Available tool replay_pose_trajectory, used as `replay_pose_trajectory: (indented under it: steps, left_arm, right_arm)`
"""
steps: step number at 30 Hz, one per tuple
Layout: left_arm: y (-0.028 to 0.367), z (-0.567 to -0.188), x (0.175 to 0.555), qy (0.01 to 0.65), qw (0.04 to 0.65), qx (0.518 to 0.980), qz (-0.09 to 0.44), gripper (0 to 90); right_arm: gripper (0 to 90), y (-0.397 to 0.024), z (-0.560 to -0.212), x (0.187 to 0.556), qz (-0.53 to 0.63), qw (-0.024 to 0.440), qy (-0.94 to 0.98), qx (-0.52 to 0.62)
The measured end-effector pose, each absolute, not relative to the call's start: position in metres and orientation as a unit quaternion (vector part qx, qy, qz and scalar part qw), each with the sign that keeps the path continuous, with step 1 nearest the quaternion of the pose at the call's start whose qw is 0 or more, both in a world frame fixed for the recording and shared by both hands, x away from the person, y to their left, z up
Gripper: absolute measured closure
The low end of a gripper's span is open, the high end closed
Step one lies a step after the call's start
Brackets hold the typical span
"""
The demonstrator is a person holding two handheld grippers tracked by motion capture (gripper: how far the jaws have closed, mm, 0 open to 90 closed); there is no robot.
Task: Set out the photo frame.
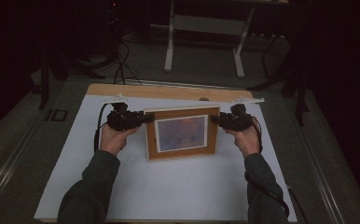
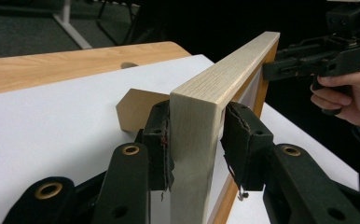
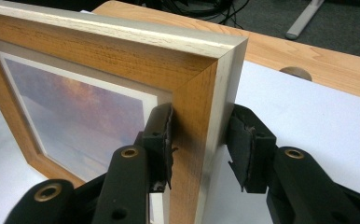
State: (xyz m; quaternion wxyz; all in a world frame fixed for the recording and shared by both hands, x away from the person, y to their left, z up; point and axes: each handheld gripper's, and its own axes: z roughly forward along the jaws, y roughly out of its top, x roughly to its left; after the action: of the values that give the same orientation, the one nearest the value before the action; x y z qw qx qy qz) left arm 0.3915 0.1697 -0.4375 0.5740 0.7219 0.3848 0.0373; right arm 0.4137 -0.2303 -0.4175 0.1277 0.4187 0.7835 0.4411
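A wooden picture frame (image 1: pixel 182 133) with a purple-orange print stands upright on the white board (image 1: pixel 169 186). My left gripper (image 1: pixel 146 117) clamps its left edge and my right gripper (image 1: pixel 218 120) its right edge. In the left gripper view the jaws of the left gripper (image 2: pixel 194 135) straddle the pale side of the picture frame (image 2: pixel 225 74), pads against back and front. The frame's cardboard stand (image 2: pixel 134 109) juts out behind, and the right gripper (image 2: pixel 269 70) holds the far end. In the right gripper view the right gripper (image 3: pixel 199 140) pinches the picture frame (image 3: pixel 99 51) at its corner.
The white board lies on a wooden tabletop (image 1: pixel 169 91) whose far strip shows bare. Beyond it, on the dark carpet, stand the legs of another table (image 1: pixel 169 46) and some cables (image 1: pixel 120 70). Both of the person's forearms reach in from the near edge.
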Motion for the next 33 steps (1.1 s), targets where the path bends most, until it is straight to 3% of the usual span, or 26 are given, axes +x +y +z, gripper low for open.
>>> replay_pose_trajectory:
  steps: [22,24,25,27,33]
  left_arm:
    - [0.172,-0.441,0.401,0.391,0.585,0.711,0.008,60.5]
    - [0.172,-0.441,0.4,0.394,0.584,0.71,0.007,60.3]
    - [0.172,-0.44,0.398,0.403,0.583,0.706,-0.002,60.3]
    - [0.171,-0.44,0.397,0.406,0.583,0.704,-0.005,60.6]
    - [0.171,-0.44,0.397,0.403,0.583,0.706,-0.004,60.5]
  right_arm:
    - [62.5,-0.231,-0.413,0.383,0.412,0.148,0.797,0.417]
    - [63.7,-0.231,-0.413,0.382,0.41,0.15,0.798,0.416]
    - [71.5,-0.233,-0.412,0.381,0.407,0.155,0.797,0.419]
    - [76.4,-0.239,-0.411,0.381,0.409,0.156,0.794,0.421]
    - [73.3,-0.239,-0.413,0.381,0.407,0.153,0.799,0.416]
